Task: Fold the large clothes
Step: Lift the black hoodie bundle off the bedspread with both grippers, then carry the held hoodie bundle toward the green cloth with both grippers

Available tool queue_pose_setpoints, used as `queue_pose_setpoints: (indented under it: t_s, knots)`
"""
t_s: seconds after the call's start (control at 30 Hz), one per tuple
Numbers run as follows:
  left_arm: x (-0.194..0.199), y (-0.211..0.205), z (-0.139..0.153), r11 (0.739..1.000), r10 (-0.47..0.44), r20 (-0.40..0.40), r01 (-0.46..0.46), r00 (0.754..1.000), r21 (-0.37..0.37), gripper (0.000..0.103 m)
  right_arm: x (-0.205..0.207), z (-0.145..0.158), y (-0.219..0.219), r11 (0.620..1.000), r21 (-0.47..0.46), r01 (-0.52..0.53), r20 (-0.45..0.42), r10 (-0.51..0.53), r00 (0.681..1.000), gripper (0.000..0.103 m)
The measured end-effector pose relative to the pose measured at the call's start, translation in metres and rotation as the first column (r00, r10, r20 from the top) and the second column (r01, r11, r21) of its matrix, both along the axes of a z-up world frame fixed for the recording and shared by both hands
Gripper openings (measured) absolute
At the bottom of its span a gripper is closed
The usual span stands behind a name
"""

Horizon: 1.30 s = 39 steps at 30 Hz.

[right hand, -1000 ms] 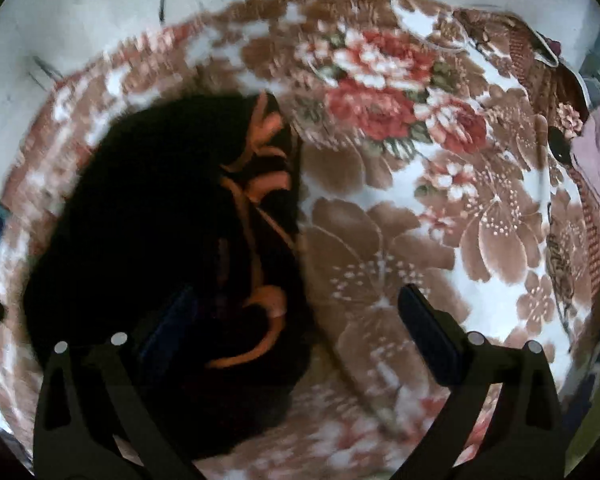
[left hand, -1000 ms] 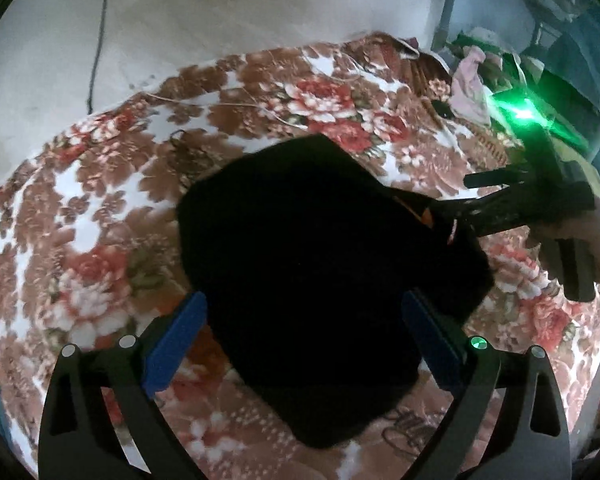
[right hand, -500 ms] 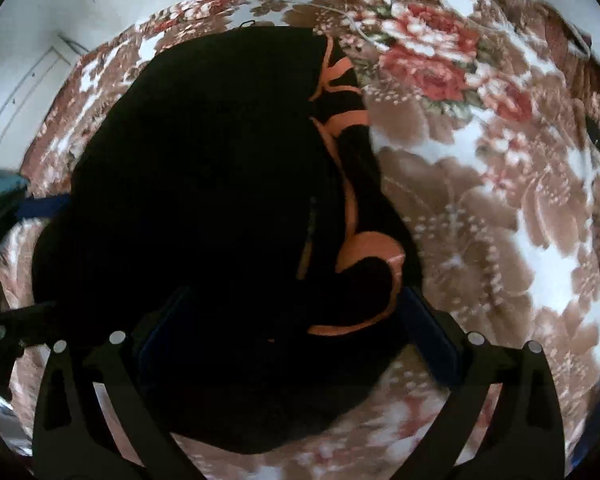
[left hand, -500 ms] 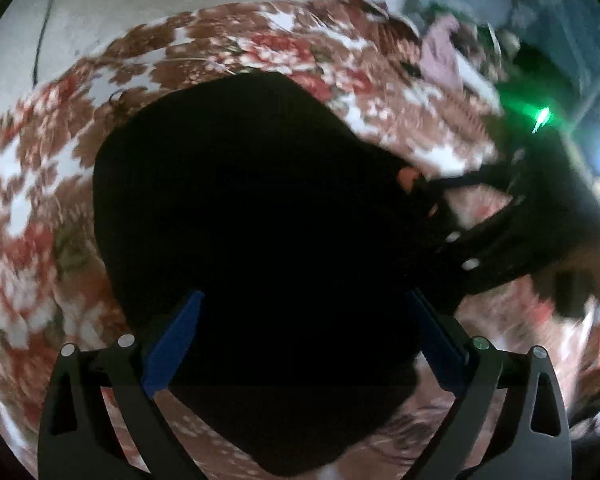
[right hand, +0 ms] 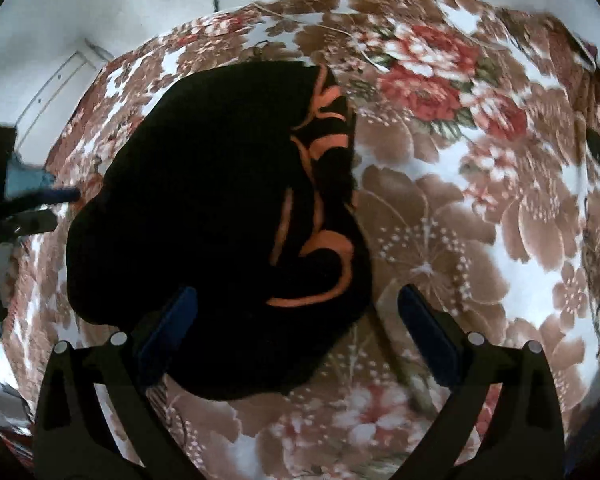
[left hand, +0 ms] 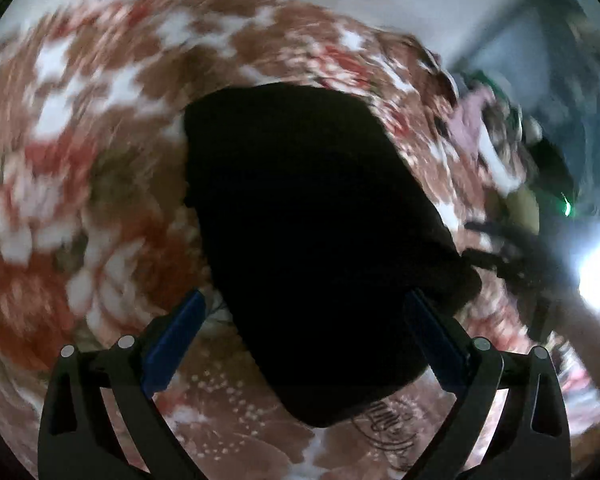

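A black garment [right hand: 204, 216] with orange stripes lies bunched in a folded heap on the floral blanket [right hand: 480, 208]. The right gripper [right hand: 296, 320] hangs over it with its fingers spread wide and nothing between them; the left finger sits above the dark cloth, while the right finger is over bare blanket just beyond the garment's striped edge. The left gripper [left hand: 304, 316] is likewise released, its blue-padded fingers [left hand: 172, 332] parted on either side of the garment's near end, which fills the space ahead of them. That view is smeared with blur. Off past its right finger, a person's hand [left hand: 580, 320] shows.
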<state>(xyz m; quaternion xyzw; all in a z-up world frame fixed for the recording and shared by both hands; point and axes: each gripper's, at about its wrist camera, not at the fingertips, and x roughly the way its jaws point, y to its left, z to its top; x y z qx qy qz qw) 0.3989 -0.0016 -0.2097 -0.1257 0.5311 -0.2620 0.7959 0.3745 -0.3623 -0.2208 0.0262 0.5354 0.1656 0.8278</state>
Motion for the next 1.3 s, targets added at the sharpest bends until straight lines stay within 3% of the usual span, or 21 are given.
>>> queue_pose_setpoints:
  t_s: [0.07, 0.13, 0.27, 0.43, 0.67, 0.8, 0.93, 1.13, 1.3]
  knots:
    - [0.010, 0.014, -0.019, 0.992, 0.001, -0.112, -0.015, 0.994, -0.125, 0.098, 0.008, -0.009, -0.017, 0.996, 0.063, 0.060, -0.064, -0.056, 0.996, 0.098]
    - [0.017, 0.022, -0.033, 0.979, 0.011, -0.171, -0.046, 0.985, -0.198, 0.098, 0.020, -0.026, -0.035, 0.974, 0.186, 0.127, -0.170, -0.096, 0.981, 0.098]
    - [0.028, 0.033, -0.067, 0.946, 0.055, -0.286, -0.142, 0.957, -0.291, 0.098, 0.043, -0.056, -0.042, 0.893, 0.406, 0.196, -0.323, -0.060, 0.944, 0.098]
    - [0.040, 0.034, -0.094, 0.895, 0.042, -0.353, -0.192, 0.934, -0.401, 0.098, 0.065, -0.074, -0.022, 0.886, 0.428, 0.179, -0.373, -0.007, 0.928, 0.098]
    - [0.047, 0.022, -0.108, 0.893, -0.016, -0.354, -0.146, 0.935, -0.426, 0.099, 0.083, -0.096, -0.015, 0.866, 0.464, 0.187, -0.406, 0.021, 0.914, 0.099]
    - [0.048, 0.015, -0.115, 0.874, -0.031, -0.366, -0.152, 0.930, -0.462, 0.099, 0.093, -0.101, -0.010, 0.856, 0.482, 0.188, -0.411, 0.032, 0.911, 0.099]
    - [0.049, 0.006, -0.127, 0.852, -0.034, -0.388, -0.176, 0.921, -0.493, 0.099, 0.101, -0.102, 0.001, 0.865, 0.470, 0.175, -0.416, 0.042, 0.908, 0.099]
    - [0.050, -0.008, -0.126, 0.843, -0.031, -0.390, -0.186, 0.920, -0.505, 0.099, 0.109, -0.102, 0.011, 0.887, 0.428, 0.175, -0.420, 0.024, 0.907, 0.100]
    - [0.051, -0.013, -0.117, 0.854, -0.042, -0.385, -0.167, 0.922, -0.493, 0.099, 0.112, -0.098, 0.018, 0.892, 0.416, 0.178, -0.420, 0.016, 0.907, 0.100]
